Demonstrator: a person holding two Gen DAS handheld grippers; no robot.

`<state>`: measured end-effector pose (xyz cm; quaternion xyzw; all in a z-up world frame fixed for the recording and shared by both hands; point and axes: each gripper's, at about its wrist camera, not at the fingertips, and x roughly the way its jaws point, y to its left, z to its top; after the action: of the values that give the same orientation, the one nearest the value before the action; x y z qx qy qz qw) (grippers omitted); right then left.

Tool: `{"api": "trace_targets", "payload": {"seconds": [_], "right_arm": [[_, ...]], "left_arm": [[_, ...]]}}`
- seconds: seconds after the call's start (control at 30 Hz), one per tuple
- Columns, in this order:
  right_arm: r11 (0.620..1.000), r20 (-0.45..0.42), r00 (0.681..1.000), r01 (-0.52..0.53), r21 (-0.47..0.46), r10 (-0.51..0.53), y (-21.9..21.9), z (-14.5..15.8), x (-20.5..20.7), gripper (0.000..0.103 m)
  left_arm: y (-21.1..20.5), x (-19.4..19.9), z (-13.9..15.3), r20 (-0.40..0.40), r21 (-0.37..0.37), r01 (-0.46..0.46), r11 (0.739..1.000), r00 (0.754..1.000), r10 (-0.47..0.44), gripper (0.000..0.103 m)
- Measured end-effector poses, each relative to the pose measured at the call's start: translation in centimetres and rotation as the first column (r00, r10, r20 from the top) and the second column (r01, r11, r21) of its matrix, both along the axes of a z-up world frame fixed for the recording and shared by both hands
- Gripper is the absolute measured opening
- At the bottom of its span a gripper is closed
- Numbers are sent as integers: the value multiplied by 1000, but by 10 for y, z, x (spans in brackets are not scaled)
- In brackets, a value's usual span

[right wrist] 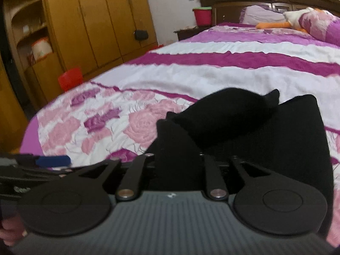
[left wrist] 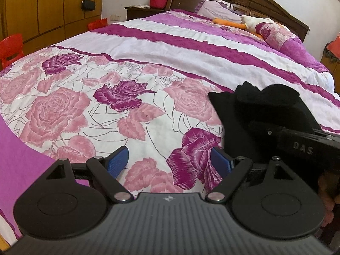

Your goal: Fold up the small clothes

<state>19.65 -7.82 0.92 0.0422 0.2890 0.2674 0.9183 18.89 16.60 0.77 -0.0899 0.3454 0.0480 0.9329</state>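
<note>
Your left gripper (left wrist: 170, 161) hangs with its blue pads (left wrist: 119, 158) spread wide and nothing between them, above the rose-print bedspread (left wrist: 63, 110). Your right gripper (right wrist: 176, 159) appears to be clamped on the black garment (right wrist: 244, 131): its linkage arms are drawn in and the cloth bunches up directly at its front, though the fingertips themselves are hidden under the fabric. The garment sits at the near right of the bed, partly lifted and humped, with one corner standing up on its far side. The main risk is a one-sided hold: with only one edge gripped, the loose part can sag, twist or double over itself and produce a crooked fold. The dark fabric hides its own edges and layers, so you may pinch several layers at once. A low grab can also catch the bedspread. The right view is blurred, so judge hem alignment with caution.
</note>
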Motion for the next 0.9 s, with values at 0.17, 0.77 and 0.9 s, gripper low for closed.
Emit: {"api": "trace_targets", "payload": {"seconds": [0.17, 0.77, 0.9], "right_arm": [[999, 1, 999, -40, 23, 40, -1, 11, -15, 38], [989, 56, 988, 144, 24, -145, -98, 42, -44, 51], [973, 34, 972, 232, 3, -232, -119, 28, -36, 51]], "left_arm": [[-2, 1, 9, 22, -1, 12, 1000, 1000, -12, 87], [-53, 35, 25, 55, -116, 164, 980, 986, -158, 87], [-69, 55, 12, 19, -140, 177, 974, 984, -176, 87]]}}
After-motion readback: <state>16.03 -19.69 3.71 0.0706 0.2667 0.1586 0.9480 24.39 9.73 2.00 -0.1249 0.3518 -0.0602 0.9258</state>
